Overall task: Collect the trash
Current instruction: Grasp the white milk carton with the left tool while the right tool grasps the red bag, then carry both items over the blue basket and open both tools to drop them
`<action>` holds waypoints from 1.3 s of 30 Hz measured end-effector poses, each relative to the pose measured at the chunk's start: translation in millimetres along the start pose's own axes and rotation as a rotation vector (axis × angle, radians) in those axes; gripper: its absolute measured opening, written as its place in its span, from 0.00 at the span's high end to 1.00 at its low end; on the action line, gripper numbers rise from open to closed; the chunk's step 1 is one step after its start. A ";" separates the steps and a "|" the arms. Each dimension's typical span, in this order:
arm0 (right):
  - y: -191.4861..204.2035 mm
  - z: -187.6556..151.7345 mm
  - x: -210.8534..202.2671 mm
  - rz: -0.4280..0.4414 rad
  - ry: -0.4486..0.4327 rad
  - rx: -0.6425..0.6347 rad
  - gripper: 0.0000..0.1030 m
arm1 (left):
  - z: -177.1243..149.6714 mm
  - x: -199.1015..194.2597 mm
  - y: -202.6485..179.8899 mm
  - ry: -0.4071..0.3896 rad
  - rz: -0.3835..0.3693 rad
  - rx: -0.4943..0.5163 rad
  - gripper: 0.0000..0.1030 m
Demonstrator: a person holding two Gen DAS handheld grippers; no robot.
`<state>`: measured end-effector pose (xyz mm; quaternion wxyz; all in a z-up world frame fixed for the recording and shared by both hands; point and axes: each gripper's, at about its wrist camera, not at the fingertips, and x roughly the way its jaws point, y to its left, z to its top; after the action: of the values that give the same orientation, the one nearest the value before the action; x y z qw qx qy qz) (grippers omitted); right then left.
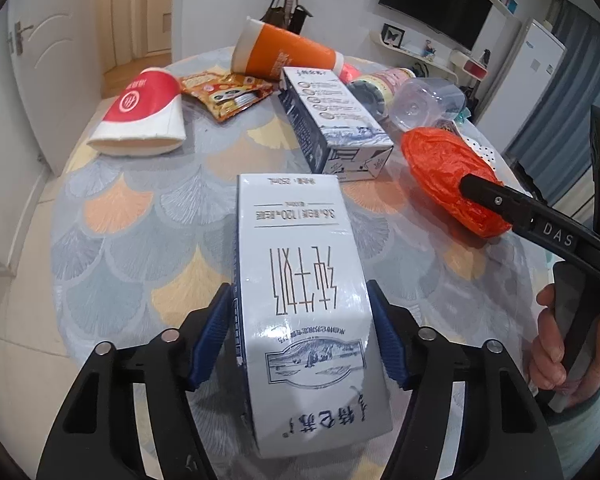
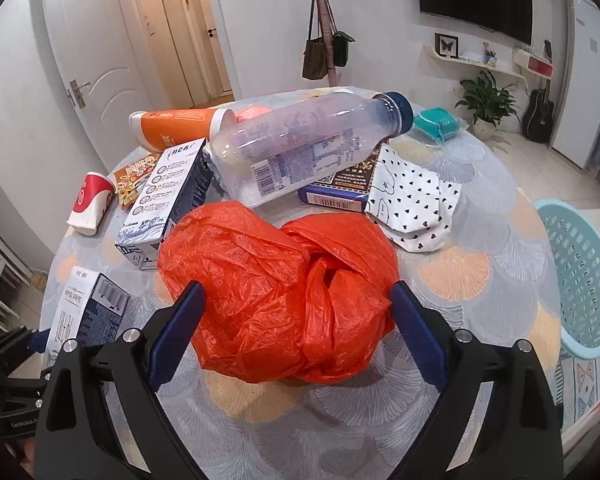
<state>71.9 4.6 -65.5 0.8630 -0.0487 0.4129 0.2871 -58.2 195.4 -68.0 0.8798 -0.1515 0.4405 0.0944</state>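
A white and blue milk carton [image 1: 300, 264] lies on the round patterned table [image 1: 132, 240], and my left gripper [image 1: 300, 296] is shut on its two long sides. The same carton [image 2: 80, 312] shows at the lower left of the right wrist view. A crumpled orange plastic bag [image 2: 268, 292] rests on the table to its right. My right gripper [image 2: 298, 292] is open and straddles the bag, its blue pads at the bag's sides without squeezing it. In the left wrist view one right finger [image 1: 496, 200] lies over the bag [image 1: 440, 168].
Beyond lie a second milk carton [image 1: 332, 120], an orange cup [image 1: 284, 52], a red and white paper cup [image 1: 140, 112] and a snack wrapper [image 1: 224, 94]. A clear bottle [image 2: 300, 148], blue box [image 2: 340, 192] and dotted pouch [image 2: 416, 204] sit behind the bag. A teal basket [image 2: 580, 272] stands right.
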 end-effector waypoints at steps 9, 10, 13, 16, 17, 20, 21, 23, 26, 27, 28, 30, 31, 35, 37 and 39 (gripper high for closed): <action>4.7 -1.1 -15.0 0.013 -0.026 -0.023 0.70 | 16.4 -33.5 -8.8 -0.146 -0.101 0.035 0.41; 4.0 0.6 -20.6 0.016 -0.038 -0.017 0.71 | 18.8 -36.3 -11.5 -0.154 -0.106 0.040 0.41; -7.3 8.7 -45.1 0.012 -0.099 0.016 0.71 | 36.9 -43.3 -25.1 -0.186 -0.140 0.066 0.41; -27.2 19.6 -66.8 -0.013 -0.158 0.053 0.71 | 58.1 -44.2 -43.8 -0.213 -0.170 0.099 0.41; -36.3 23.3 -74.2 -0.031 -0.180 0.065 0.71 | 65.8 -44.1 -51.1 -0.222 -0.187 0.108 0.41; -64.9 33.3 -90.4 -0.086 -0.231 0.105 0.71 | 87.5 -40.0 -75.4 -0.245 -0.235 0.143 0.41; -73.3 36.6 -93.3 -0.103 -0.241 0.118 0.71 | 93.7 -37.3 -85.4 -0.250 -0.244 0.156 0.41; -94.2 41.4 -99.6 -0.141 -0.258 0.149 0.71 | 110.3 -28.3 -109.3 -0.250 -0.276 0.185 0.41; -131.2 45.1 -109.0 -0.208 -0.285 0.202 0.71 | 132.0 -14.8 -145.7 -0.247 -0.340 0.216 0.41; -147.9 46.1 -112.4 -0.239 -0.293 0.226 0.71 | 137.9 -9.9 -157.5 -0.246 -0.357 0.227 0.41; -159.5 46.4 -113.7 -0.256 -0.296 0.245 0.71 | 145.0 -3.5 -175.2 -0.245 -0.375 0.247 0.41; -186.0 48.0 -114.8 -0.286 -0.300 0.292 0.71 | 155.3 6.7 -201.5 -0.248 -0.398 0.276 0.41; -199.1 48.0 -114.3 -0.305 -0.301 0.314 0.71 | 162.6 15.2 -219.1 -0.243 -0.414 0.287 0.41; -247.9 43.9 -101.9 -0.382 -0.276 0.393 0.71 | 178.7 47.6 -275.0 -0.207 -0.451 0.325 0.41; -268.2 40.5 -92.0 -0.407 -0.255 0.426 0.72 | 180.6 69.0 -301.3 -0.175 -0.465 0.348 0.41; -287.2 35.2 -78.9 -0.440 -0.223 0.459 0.72 | 181.5 95.5 -325.9 -0.133 -0.466 0.361 0.41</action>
<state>210.9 -258.5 -28.1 0.9325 0.0906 0.3496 -0.0030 231.6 -43.2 17.8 0.9174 -0.0831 0.3450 -0.1802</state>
